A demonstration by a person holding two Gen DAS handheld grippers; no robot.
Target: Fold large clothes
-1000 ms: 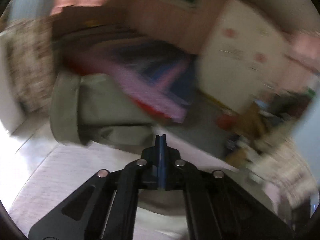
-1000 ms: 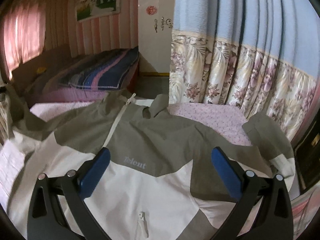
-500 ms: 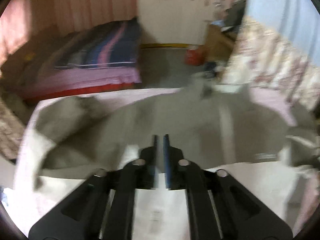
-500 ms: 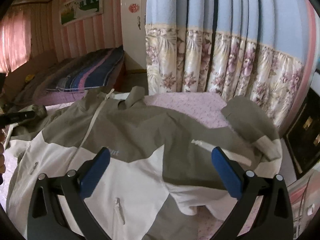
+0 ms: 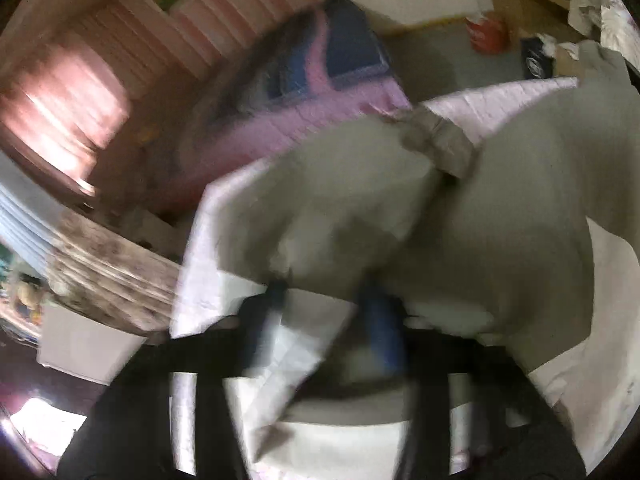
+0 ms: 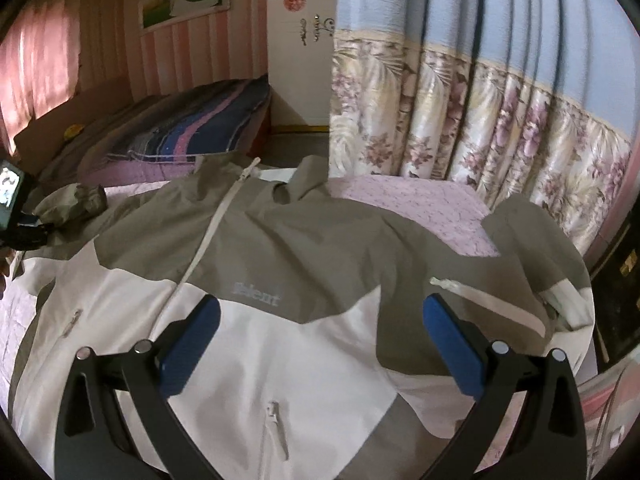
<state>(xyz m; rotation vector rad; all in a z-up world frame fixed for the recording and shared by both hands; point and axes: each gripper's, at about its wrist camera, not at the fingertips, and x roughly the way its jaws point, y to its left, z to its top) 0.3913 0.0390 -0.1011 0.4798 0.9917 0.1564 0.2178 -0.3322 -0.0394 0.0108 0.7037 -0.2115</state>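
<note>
A grey and white jacket (image 6: 304,272) lies spread front-up on a pink-covered table (image 6: 424,204), zipper (image 6: 216,232) running up to the collar. My right gripper (image 6: 320,344) is open and empty, hovering above the jacket's chest. The left wrist view is blurred: my left gripper (image 5: 324,304) has its fingers apart just over the jacket's left sleeve (image 5: 360,184), whose cuff (image 5: 444,140) is bunched. The left gripper's body also shows at the left edge of the right wrist view (image 6: 16,216), beside the sleeve cuff (image 6: 72,204).
A bed with a striped blue and pink blanket (image 6: 200,132) stands behind the table. Floral curtains (image 6: 480,120) hang close on the right. A red container (image 5: 488,32) and clutter sit on the floor beyond.
The left gripper has opened from shut and swung down and left over the jacket's left sleeve. The right gripper stayed open and drifted slightly over the jacket.
</note>
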